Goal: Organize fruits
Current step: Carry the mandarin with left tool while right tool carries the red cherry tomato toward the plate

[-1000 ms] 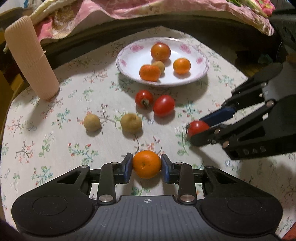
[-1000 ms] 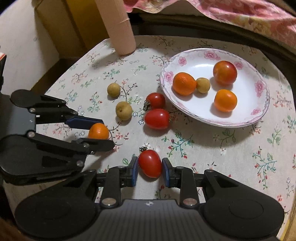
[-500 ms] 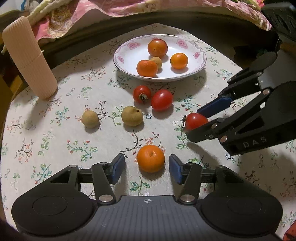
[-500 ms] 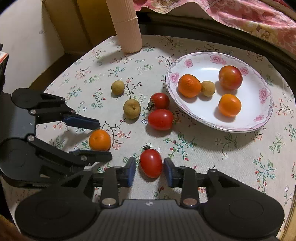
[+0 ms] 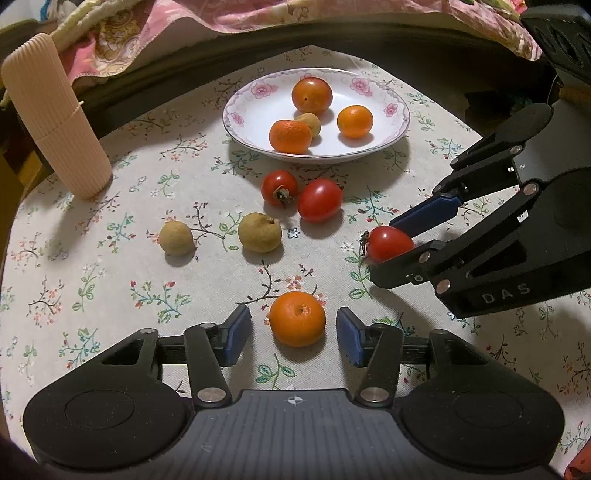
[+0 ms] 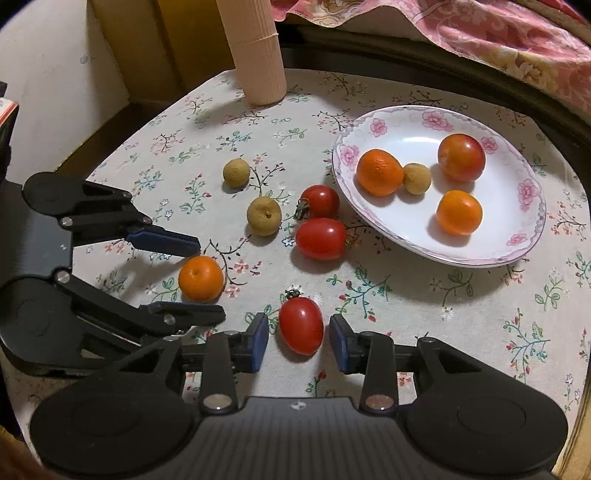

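Note:
An orange (image 5: 297, 318) lies on the floral tablecloth between the pads of my left gripper (image 5: 293, 325), which is open, with a gap on each side of the fruit. A red plum tomato (image 6: 301, 325) lies between the pads of my right gripper (image 6: 298, 332), which is also open and stands narrowly clear of it. Each gripper shows in the other's view: the right gripper (image 5: 384, 251) around the tomato (image 5: 389, 243), the left gripper (image 6: 208, 280) around the orange (image 6: 201, 277). The flowered white plate (image 5: 258, 125) beyond holds two oranges, a reddish fruit and a longan.
Two red tomatoes (image 5: 279, 186) (image 5: 320, 199) and two brown longans (image 5: 176, 237) (image 5: 259, 232) lie loose between the grippers and the plate. A beige ribbed roll (image 5: 55, 122) stands at the back left. Pink cloth (image 5: 184, 14) hangs beyond the table's dark rim.
Both grippers have spread their jaws off the fruit. The orange and the tomato, gripped a second ago, now lie free on the cloth. The hands have stayed put.

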A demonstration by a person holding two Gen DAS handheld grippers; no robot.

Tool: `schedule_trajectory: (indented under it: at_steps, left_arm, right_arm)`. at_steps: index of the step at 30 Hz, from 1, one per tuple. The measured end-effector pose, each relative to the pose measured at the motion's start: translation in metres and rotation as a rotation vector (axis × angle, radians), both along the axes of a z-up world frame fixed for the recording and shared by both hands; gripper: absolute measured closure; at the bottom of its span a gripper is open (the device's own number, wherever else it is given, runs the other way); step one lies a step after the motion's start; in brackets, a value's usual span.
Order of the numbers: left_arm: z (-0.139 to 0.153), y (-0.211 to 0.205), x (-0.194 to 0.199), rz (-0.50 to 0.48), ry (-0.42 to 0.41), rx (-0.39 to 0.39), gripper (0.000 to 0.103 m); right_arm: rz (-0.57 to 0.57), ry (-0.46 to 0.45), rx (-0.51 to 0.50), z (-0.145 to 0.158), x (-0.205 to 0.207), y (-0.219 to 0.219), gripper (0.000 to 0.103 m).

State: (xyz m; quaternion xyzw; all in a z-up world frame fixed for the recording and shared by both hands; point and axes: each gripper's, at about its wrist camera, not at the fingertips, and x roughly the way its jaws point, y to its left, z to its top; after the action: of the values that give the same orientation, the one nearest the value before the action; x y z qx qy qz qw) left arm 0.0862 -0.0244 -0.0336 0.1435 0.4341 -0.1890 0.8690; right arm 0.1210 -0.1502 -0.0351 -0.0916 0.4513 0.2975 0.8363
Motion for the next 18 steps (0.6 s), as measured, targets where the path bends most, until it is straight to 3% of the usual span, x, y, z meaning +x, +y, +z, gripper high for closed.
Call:
schedule_trajectory:
  at_steps: [5, 8, 18]
  left_arm:
    - [0.0017, -0.0017, 0.0001, -0.005, 0.009, -0.007, 0.056]
    - [0.0022, -0.0026, 0.0006, -0.006, 0.012, -0.005, 0.061]
    - [0.0063, -0.0032, 0.0032, 0.0, 0.002, -0.015, 0.063]
  right_arm:
    - [0.007, 0.005, -0.005, 0.0007, 0.0002, 0.0006, 0.065]
    - [0.004, 0.005, -0.012, 0.0013, -0.0001, 0.0014, 0.073]
    - [-0.001, 0.014, -0.004, 0.0033, 0.0006, 0.001, 0.075]
